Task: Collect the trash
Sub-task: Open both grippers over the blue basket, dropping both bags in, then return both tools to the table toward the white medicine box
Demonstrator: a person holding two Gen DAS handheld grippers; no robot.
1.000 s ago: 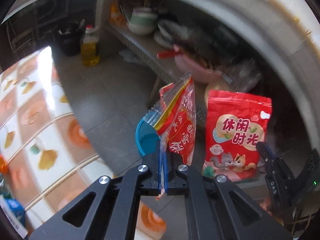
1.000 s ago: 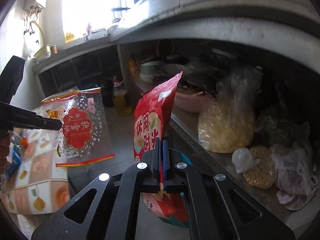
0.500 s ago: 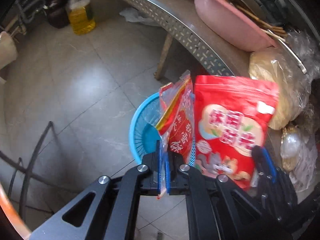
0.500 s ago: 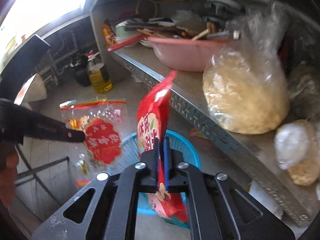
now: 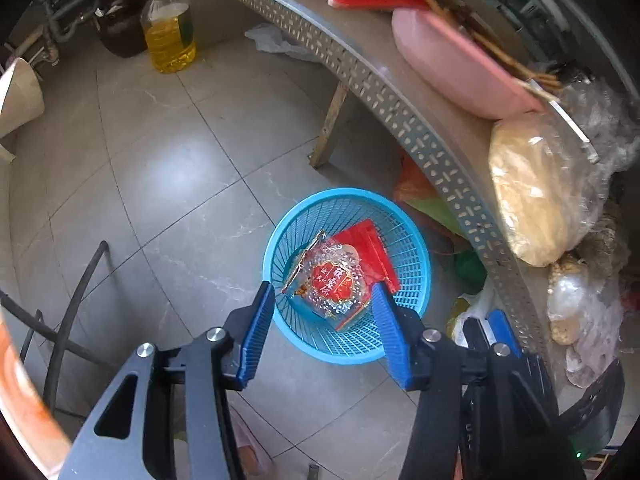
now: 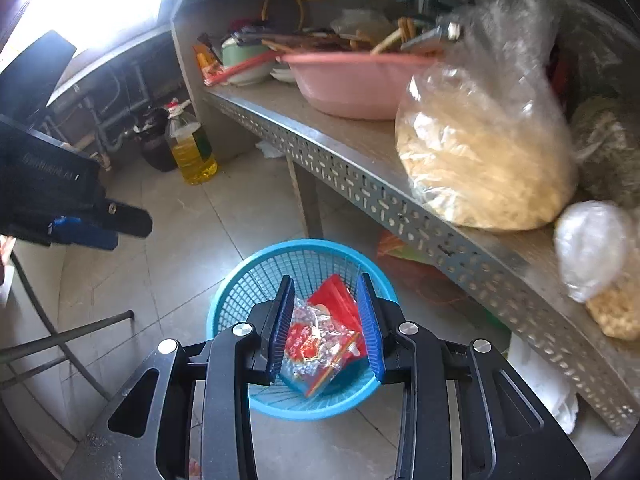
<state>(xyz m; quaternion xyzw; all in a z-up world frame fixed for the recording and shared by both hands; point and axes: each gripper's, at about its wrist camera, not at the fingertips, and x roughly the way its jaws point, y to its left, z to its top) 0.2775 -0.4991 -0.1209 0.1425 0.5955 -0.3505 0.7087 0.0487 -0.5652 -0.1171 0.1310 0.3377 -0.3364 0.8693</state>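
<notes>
A blue mesh basket [image 5: 416, 248] stands on the tiled floor beside a metal shelf; it also shows in the right wrist view [image 6: 228, 300]. Inside it lie a clear snack bag with a red label [image 5: 332, 280] and a red snack pouch [image 5: 368, 244] partly under it. Both show in the right wrist view, the clear bag [image 6: 316, 344] and the red pouch [image 6: 336, 296]. My left gripper [image 5: 324, 332] is open and empty above the basket. My right gripper [image 6: 324, 324] is open and empty above it too. The left gripper also shows at the left edge of the right wrist view [image 6: 100, 228].
A perforated metal shelf [image 5: 400, 96] curves along the right, holding a pink basin [image 5: 452, 60] and a bag of dried noodles [image 5: 536, 188]. An oil bottle [image 5: 170, 28] stands on the floor at the back. Plastic bags [image 5: 428, 200] lie under the shelf. A dark chair frame [image 5: 68, 312] is at left.
Both grippers have opened and let go of their bags. The clear bag and the red pouch have dropped into the blue basket. Both grippers now look down at it.
</notes>
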